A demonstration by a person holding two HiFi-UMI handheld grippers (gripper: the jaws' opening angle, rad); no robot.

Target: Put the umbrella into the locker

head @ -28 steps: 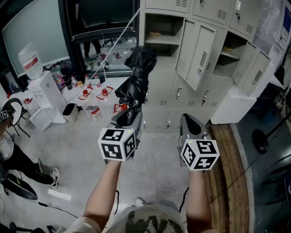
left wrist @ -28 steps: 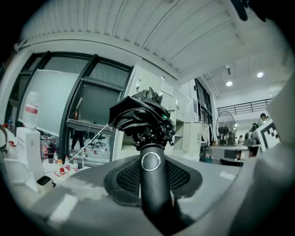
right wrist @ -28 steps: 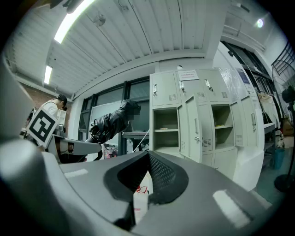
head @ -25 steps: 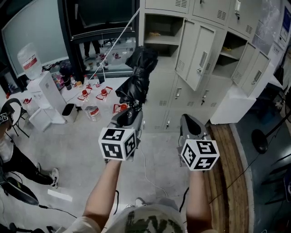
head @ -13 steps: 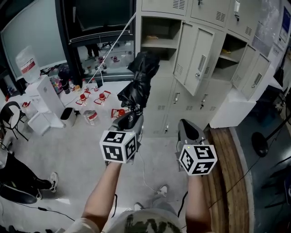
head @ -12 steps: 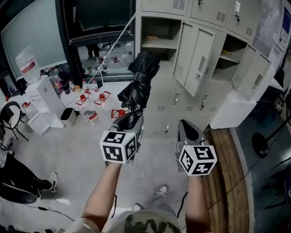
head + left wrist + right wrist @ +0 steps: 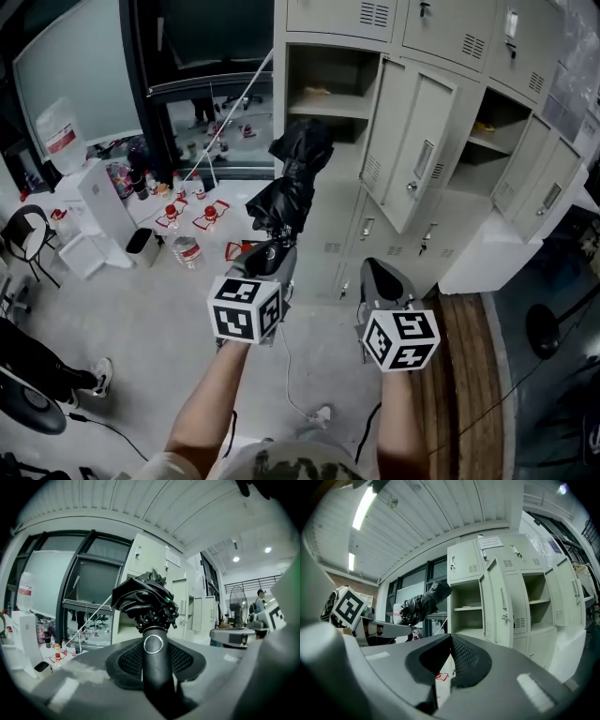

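Observation:
My left gripper is shut on the handle of a folded black umbrella, which stands upright above the jaws. In the left gripper view the handle runs up between the pads and the bunched canopy sits on top. The grey lockers stand ahead. One compartment is open with its door swung out to the right. My right gripper is beside the left one, shut, with nothing in it. From the right gripper view the umbrella is at the left and the open compartment straight ahead.
A water dispenser, a small bin and bottles stand on the floor at the left. A white cable trails on the floor below my arms. A wooden platform runs along the right, with more open lockers behind it.
Both grippers, the left still holding the umbrella, have moved forward toward the lockers. The open compartment now appears nearer and more central. The grip has not changed.

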